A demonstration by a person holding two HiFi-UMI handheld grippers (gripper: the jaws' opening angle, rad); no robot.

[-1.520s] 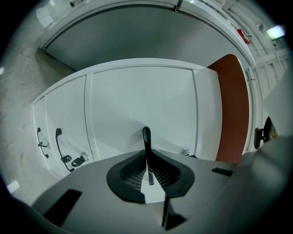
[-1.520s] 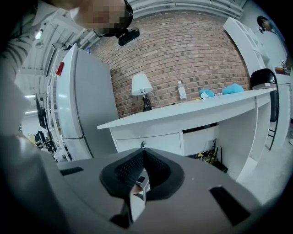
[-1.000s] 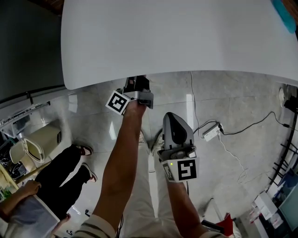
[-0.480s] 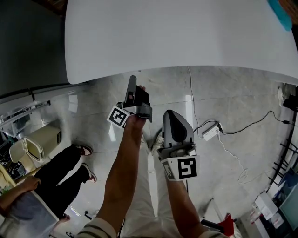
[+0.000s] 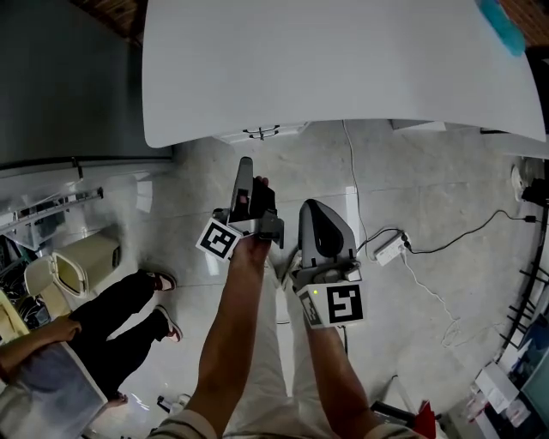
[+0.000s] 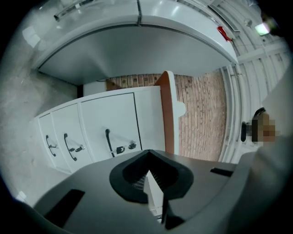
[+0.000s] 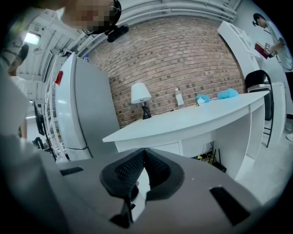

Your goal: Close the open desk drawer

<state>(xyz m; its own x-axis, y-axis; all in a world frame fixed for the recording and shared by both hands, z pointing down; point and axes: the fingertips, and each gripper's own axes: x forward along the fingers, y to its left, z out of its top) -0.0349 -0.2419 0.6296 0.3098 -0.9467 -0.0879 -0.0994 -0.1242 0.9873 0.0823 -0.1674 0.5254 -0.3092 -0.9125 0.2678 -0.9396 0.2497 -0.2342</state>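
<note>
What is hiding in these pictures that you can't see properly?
Head view: the desk top covers most of the drawer unit; one handle peeks out.
Head view: the teal thing is cut off by the picture's edge.
Left gripper view: the left gripper blocks part of the drawer unit.
Right gripper view: the bottle is too small to read.

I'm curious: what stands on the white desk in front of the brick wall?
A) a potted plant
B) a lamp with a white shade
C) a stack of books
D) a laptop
B: the right gripper view shows a lamp with a white shade standing on the desk, with a small bottle beside it.
</note>
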